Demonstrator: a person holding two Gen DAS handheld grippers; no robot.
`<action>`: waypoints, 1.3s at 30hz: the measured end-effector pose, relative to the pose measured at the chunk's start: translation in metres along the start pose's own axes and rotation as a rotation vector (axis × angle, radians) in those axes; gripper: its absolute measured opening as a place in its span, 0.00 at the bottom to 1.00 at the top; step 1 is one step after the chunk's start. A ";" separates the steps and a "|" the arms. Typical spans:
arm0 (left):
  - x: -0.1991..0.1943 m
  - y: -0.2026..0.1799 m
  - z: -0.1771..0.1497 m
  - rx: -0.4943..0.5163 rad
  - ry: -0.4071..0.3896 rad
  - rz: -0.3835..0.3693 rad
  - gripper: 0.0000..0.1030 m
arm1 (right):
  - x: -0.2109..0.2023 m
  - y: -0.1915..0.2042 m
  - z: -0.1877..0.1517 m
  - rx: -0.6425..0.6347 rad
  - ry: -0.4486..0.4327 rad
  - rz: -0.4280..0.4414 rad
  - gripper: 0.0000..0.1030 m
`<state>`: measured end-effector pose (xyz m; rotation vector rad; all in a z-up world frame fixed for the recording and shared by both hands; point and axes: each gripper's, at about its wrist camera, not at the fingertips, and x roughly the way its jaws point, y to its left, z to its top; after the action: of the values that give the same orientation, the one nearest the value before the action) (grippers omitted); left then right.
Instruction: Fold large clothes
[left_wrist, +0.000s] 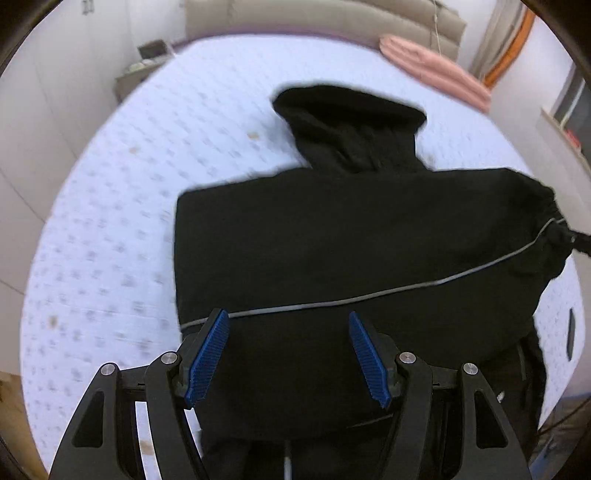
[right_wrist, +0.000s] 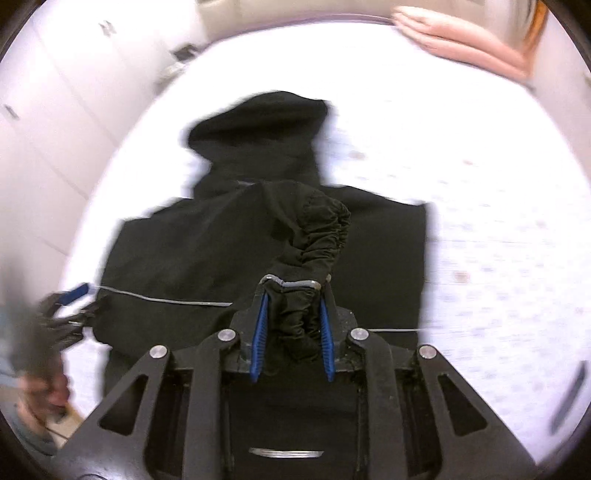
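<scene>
Right gripper (right_wrist: 293, 325), jaws narrow, pinched the gathered elastic cuff (right_wrist: 325, 236) of the black hooded fabric jacket (left_wrist: 351, 240); left gripper (left_wrist: 288, 354), jaws wide and empty, hung above the jacket's hem; the jacket lay on the pale patterned mattress (left_wrist: 129, 184)

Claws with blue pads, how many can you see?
2. The left claw hangs open over the black jacket on the bed. The right claw is shut on the jacket's bunched cuff, lifting it.
</scene>
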<state>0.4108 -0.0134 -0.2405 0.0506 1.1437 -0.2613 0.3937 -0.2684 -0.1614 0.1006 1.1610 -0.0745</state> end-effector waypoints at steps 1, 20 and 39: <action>0.015 -0.006 -0.001 0.009 0.038 0.001 0.67 | 0.018 -0.015 -0.003 0.002 0.033 0.003 0.23; -0.019 -0.023 0.025 -0.076 0.012 -0.074 0.68 | 0.043 -0.004 -0.004 -0.067 0.126 0.096 0.49; 0.010 -0.049 0.049 0.053 0.052 -0.034 0.70 | 0.093 0.012 0.021 -0.125 0.291 0.183 0.41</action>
<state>0.4465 -0.0709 -0.2243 0.0855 1.1903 -0.3224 0.4509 -0.2597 -0.2379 0.1092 1.4379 0.1799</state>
